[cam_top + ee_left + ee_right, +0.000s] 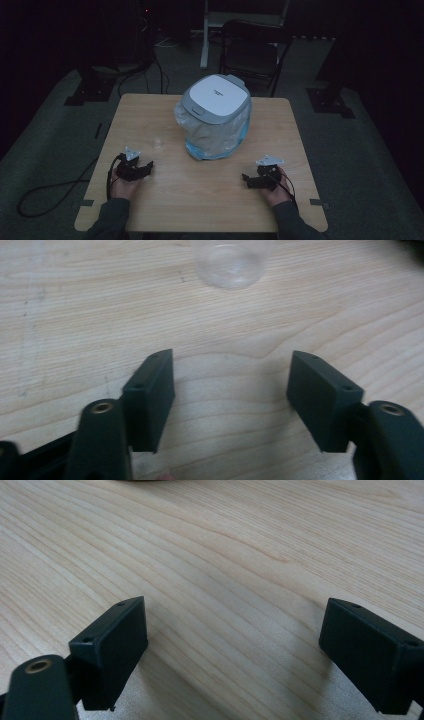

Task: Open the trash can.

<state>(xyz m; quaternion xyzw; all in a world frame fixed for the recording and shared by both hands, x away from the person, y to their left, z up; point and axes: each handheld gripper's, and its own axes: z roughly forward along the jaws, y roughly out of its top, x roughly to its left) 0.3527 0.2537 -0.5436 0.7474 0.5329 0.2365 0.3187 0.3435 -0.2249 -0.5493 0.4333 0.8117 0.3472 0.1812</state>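
Both grippers sit low on the wooden table [200, 185], and both are spread wide with nothing between the jaws: the left gripper [145, 167] at about eight o'clock on the tabletop, the right gripper [248, 179] at about four o'clock. Biggest thing out there is the small white-lidded bin [217, 97] at twelve o'clock, dressed in a clear plastic liner [220, 135] with a blue edge that sags down its front onto the wood. Now the little one: a clear plastic cup [231, 262], standing just ahead of the left gripper at its twelve o'clock, near the bin's foot at about eight o'clock from it, apart from both. That cup looks to be the left gripper's business. I'd judge it very light, thin-walled, slick and easily crushed or tipped, so the safe hold is a gentle pinch across the side wall, low to mid height, squeezing no harder than needed. Right gripper faces bare wood grain.
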